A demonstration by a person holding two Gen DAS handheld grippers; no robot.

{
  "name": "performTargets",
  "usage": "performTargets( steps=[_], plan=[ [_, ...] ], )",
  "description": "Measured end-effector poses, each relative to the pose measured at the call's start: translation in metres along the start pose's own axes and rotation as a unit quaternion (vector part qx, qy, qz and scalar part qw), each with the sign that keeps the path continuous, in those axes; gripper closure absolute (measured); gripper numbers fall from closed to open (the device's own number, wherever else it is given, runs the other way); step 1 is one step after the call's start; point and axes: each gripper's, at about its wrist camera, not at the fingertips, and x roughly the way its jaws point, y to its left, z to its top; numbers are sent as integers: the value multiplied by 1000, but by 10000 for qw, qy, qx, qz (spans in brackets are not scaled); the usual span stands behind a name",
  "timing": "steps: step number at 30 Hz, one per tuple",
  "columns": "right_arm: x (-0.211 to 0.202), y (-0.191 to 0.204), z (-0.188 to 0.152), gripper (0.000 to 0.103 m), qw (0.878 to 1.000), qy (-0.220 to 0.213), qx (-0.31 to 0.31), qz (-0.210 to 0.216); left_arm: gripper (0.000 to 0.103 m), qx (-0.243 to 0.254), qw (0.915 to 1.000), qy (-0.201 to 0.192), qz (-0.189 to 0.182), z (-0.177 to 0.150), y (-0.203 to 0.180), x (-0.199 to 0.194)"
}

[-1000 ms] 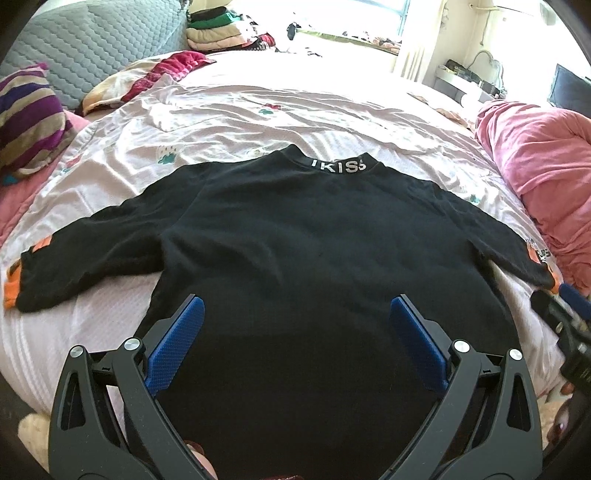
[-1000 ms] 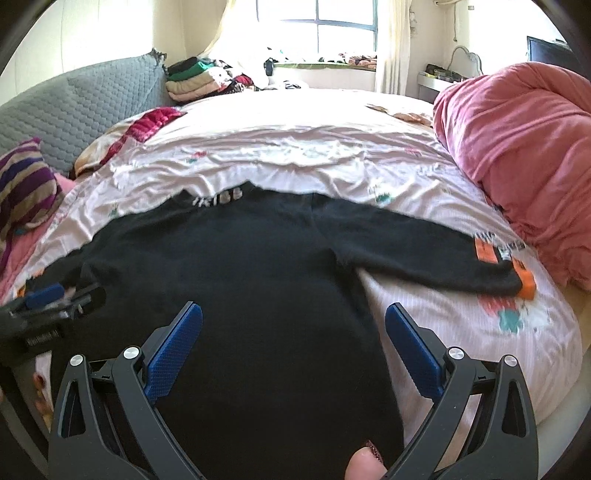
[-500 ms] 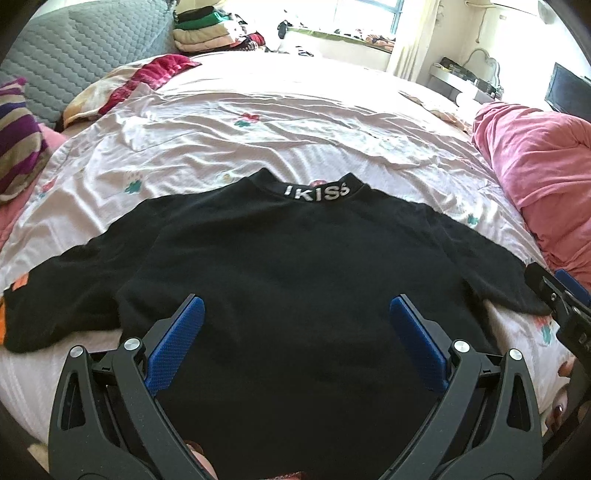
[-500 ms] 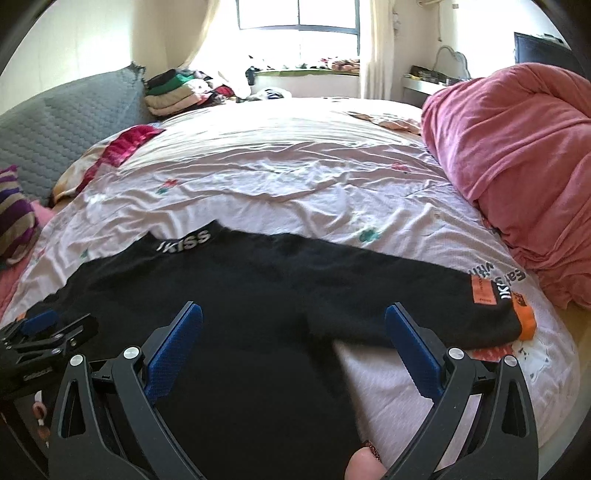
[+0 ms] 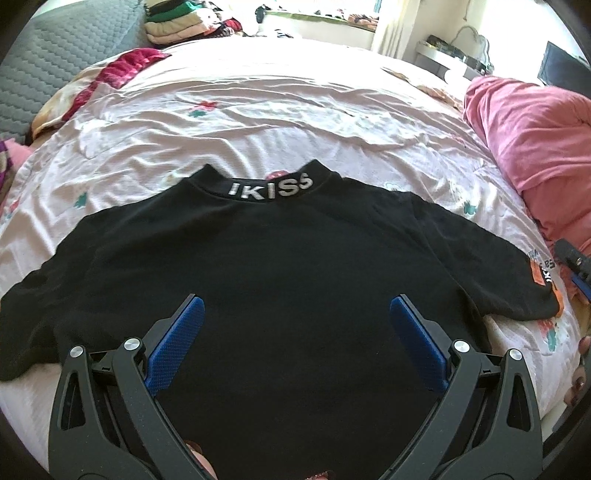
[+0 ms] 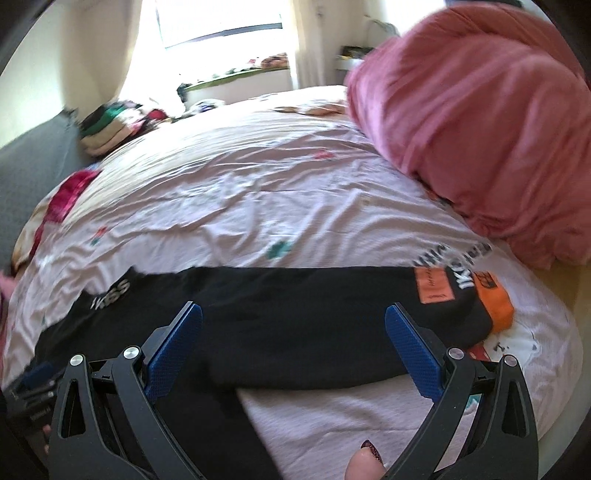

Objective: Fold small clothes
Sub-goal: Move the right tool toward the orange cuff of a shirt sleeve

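A black long-sleeved top (image 5: 280, 266) lies spread flat on the bed, its collar lettered IKISS at the far side. My left gripper (image 5: 295, 317) hovers open above the middle of the top's body, nothing between its blue pads. The top's right sleeve (image 6: 314, 306), with an orange cuff (image 6: 495, 299) and orange patch, stretches across the right wrist view. My right gripper (image 6: 293, 321) stands open just above that sleeve, holding nothing. The right gripper also shows at the right edge of the left wrist view, past the cuff. The top's left sleeve runs off to the left.
The pale pink sheet (image 5: 277, 122) with small prints covers the bed. A bunched pink duvet (image 6: 472, 122) lies along the right side. A grey quilted headboard (image 5: 48, 62) and a pile of folded clothes (image 5: 173, 26) sit at the far left. A thumb (image 6: 365, 461) shows by the right gripper.
Both grippers have drawn back and lifted, so the whole top sits lower in view. The right gripper has swung rightward over the right sleeve. Both stayed open.
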Motion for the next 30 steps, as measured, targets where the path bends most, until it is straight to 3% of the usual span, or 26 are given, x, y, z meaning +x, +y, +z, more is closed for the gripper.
performTargets(
  steps=[9, 17, 25, 30],
  plan=[
    [20, -57, -3, 4, 9964, 107, 622, -572, 8, 121, 9998, 149, -65, 7, -20, 28],
    [31, -110, -20, 4, 9859, 280, 1340, -960, 8, 93, 9996, 248, -133, 10, -31, 46],
    [53, -163, -37, 4, 9643, 715, 2491, -539, 8, 140, 9989, 373, -226, 7, -40, 56],
    [64, -177, -27, 5, 9596, 493, 2744, -372, 8, 103, 9990, 368, -214, 7, -36, 53]
  ],
)
